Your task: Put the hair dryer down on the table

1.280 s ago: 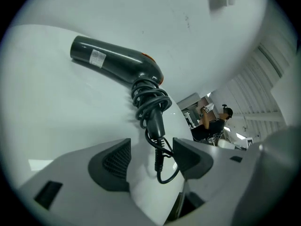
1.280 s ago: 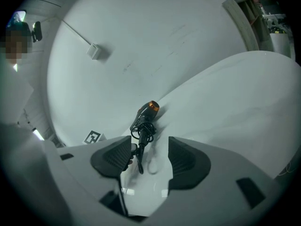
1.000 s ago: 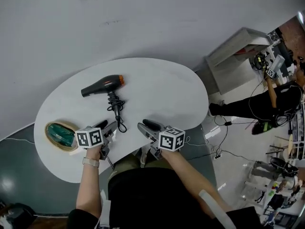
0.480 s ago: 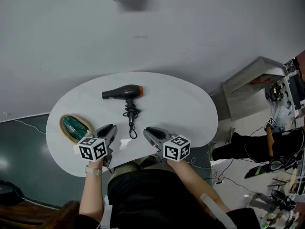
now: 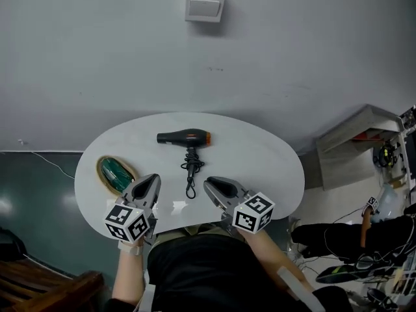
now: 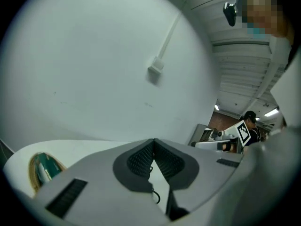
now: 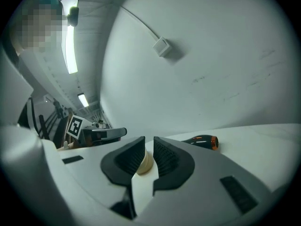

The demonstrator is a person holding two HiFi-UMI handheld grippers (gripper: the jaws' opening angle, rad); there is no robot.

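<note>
Hair dryer [image 5: 184,137] flat on the surface [image 5: 266,158], well beyond both jaws, cord [image 5: 191,172] trailing nearward between the two. Left gripper [image 5: 155,178]: jaws fully together, empty. Right gripper [image 5: 208,184]: jaws closing, narrow gap left, nothing gripped.

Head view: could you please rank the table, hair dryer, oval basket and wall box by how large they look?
1. table
2. hair dryer, counting its cord
3. oval basket and wall box: about alike. Their distances from the camera differ, so I leave them unranked.
</note>
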